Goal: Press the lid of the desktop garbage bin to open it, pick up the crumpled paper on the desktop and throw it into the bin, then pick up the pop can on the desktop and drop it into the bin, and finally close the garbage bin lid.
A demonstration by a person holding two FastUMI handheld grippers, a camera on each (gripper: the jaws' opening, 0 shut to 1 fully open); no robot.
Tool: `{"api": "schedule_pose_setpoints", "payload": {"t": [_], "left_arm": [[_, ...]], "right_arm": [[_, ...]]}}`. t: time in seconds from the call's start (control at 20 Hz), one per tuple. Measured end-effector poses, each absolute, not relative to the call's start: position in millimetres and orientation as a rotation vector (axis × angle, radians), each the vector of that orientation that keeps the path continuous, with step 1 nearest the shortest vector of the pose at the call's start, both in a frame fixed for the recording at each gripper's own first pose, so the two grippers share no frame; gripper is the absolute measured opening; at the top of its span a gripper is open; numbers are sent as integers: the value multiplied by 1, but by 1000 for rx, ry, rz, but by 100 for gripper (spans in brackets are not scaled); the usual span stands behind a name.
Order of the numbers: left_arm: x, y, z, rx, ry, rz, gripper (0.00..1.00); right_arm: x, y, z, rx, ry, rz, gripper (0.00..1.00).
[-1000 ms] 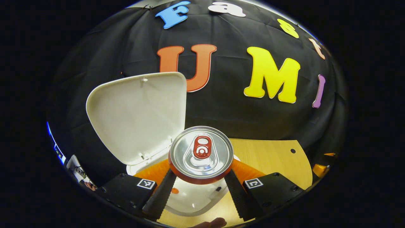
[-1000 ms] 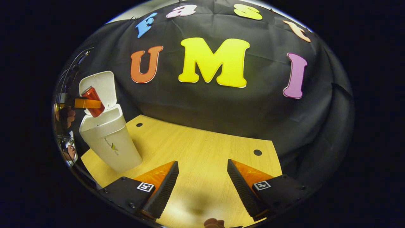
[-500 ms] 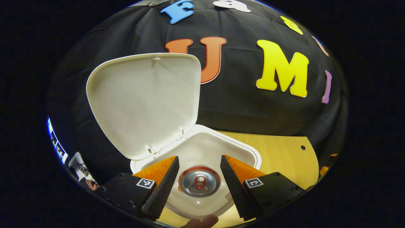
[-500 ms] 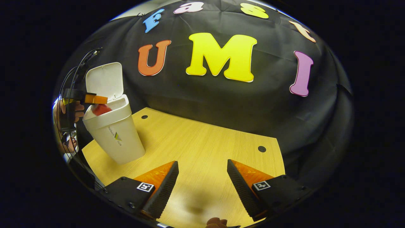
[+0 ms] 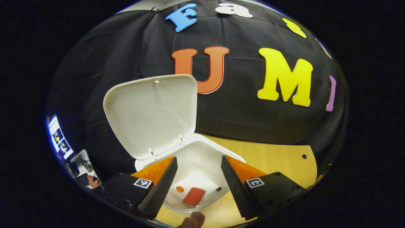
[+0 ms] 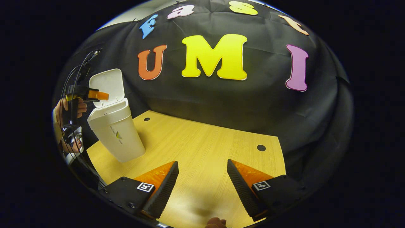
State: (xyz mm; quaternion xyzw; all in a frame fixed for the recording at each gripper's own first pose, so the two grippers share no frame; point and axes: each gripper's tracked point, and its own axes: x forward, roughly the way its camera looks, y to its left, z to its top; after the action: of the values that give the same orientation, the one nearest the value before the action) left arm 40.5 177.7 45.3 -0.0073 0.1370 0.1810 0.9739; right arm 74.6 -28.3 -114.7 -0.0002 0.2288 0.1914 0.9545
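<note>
The left gripper [image 5: 197, 177] hangs over the white bin [image 6: 115, 134], its fingers spread apart with nothing between them — the red pop can [image 5: 193, 196] lies down inside the bin, near a small orange spot. The lid [image 5: 152, 114] stands upright. The right gripper [image 6: 202, 180] hovers above the wooden table [image 6: 202, 142], well apart from the bin, fingers wide and empty.

Left gripper [image 5: 197, 182] hangs with fingers spread wide, empty; right gripper [image 6: 202, 183] likewise parted, gripping nothing.
</note>
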Motion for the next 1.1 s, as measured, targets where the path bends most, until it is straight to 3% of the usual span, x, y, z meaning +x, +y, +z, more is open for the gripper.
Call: {"api": "schedule_pose_setpoints", "payload": {"t": [0.4,0.65,1.1], "left_arm": [[55,189,161,139,94,453,98],[75,236,203,62,36,540,98],[104,306,177,-98,115,646,98]], "right_arm": [[81,-48,-104,68,431,377,95],[77,-44,-107,54,446,338,98],[75,-25,-108,88,471,261,98]]}}
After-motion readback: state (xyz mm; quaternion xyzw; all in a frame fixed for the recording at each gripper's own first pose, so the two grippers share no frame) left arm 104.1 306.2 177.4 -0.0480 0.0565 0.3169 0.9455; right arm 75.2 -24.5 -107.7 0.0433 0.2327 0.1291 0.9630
